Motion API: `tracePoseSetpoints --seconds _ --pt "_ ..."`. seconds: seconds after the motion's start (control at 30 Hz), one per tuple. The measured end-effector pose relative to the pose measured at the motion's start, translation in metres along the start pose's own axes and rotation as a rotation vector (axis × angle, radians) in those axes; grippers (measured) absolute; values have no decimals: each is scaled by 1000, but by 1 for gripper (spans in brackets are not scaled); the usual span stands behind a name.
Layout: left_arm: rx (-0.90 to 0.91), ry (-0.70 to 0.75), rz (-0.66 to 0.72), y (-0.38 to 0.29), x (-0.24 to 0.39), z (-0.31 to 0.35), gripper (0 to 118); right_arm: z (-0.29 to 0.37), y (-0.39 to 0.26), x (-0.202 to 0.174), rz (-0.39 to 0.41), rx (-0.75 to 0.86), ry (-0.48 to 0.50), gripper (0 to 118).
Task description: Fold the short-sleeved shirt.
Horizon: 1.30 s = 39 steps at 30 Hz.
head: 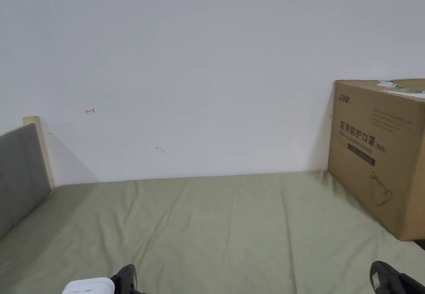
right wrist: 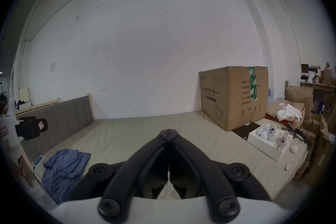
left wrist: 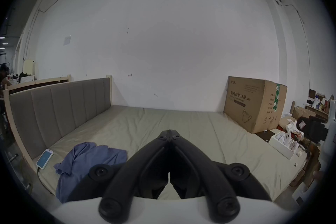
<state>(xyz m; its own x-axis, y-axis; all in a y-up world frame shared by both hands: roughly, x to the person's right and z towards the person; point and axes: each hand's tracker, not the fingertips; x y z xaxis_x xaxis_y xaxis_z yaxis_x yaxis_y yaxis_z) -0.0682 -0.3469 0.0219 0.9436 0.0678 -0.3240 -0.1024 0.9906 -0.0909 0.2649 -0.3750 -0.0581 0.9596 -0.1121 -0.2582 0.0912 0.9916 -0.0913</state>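
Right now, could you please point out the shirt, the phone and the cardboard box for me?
shirt (left wrist: 87, 160), left gripper view, middle of the crumpled blue cloth.
phone (left wrist: 45, 158), left gripper view, its lit screen.
box (right wrist: 214, 98), right gripper view, its printed front face.

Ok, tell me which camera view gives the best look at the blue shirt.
The left gripper view: the blue shirt lies crumpled on the bed beside a phone, large and close, though the shut left gripper hides its lower right part. The right gripper view shows the shirt smaller and farther off. The head view looks across the bed above it.
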Motion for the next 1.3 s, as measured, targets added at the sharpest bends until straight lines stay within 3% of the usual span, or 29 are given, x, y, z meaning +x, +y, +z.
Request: tracePoseSetpoints --seconds 0.17,0.3,0.47,0.57,0.63,0.77,0.83,0.9,1.0,1.07,1.1,1.13,1.17,1.2,1.23,1.3 --pt "-12 82 35 -1 -51 18 0 -17 -3 -16 19 -47 55 0" --pt "4 247 25 3 -115 58 0 -38 -10 -74 7 -119 213 0" --pt "22 453 41 -1 -174 125 0 -36 -6 -173 24 -126 521 0" --pt "5 496 50 -12 -190 141 0 -30 -6 -199 54 -124 608 0" --pt "-29 507 63 -18 -195 141 0 -30 -4 -207 48 -126 616 0" --pt "-78 456 83 -1 -188 123 0 -34 3 -195 37 -186 617 0" --pt "-65 347 93 29 -187 103 0 -34 6 -178 -4 -214 612 0" --pt "-220 220 153 57 -200 58 0 -38 7 -166 -17 -235 588 0" --pt "-515 -55 384 54 -243 -36 0 -46 4 -150 -35 -293 514 0" --pt "-720 -75 447 20 -263 -101 1 -52 0 -136 -69 -331 489 0" --pt "-811 -22 425 -1 -270 -129 9 -55 -3 -129 -86 -348 476 0" --pt "-903 29 376 -24 -273 -154 24 -58 -7 -124 -97 -365 456 0" --pt "-960 68 345 -43 -277 -171 49 -61 -10 -119 -99 -381 438 0" --pt "-1023 89 312 -66 -281 -191 82 -64 -15 -113 -101 -398 413 0" --pt "-1078 93 349 -91 -283 -203 101 -67 -20 -107 -102 -415 391 0" --pt "-1128 90 424 -121 -291 -226 98 -73 -29 -100 -104 -452 362 0"
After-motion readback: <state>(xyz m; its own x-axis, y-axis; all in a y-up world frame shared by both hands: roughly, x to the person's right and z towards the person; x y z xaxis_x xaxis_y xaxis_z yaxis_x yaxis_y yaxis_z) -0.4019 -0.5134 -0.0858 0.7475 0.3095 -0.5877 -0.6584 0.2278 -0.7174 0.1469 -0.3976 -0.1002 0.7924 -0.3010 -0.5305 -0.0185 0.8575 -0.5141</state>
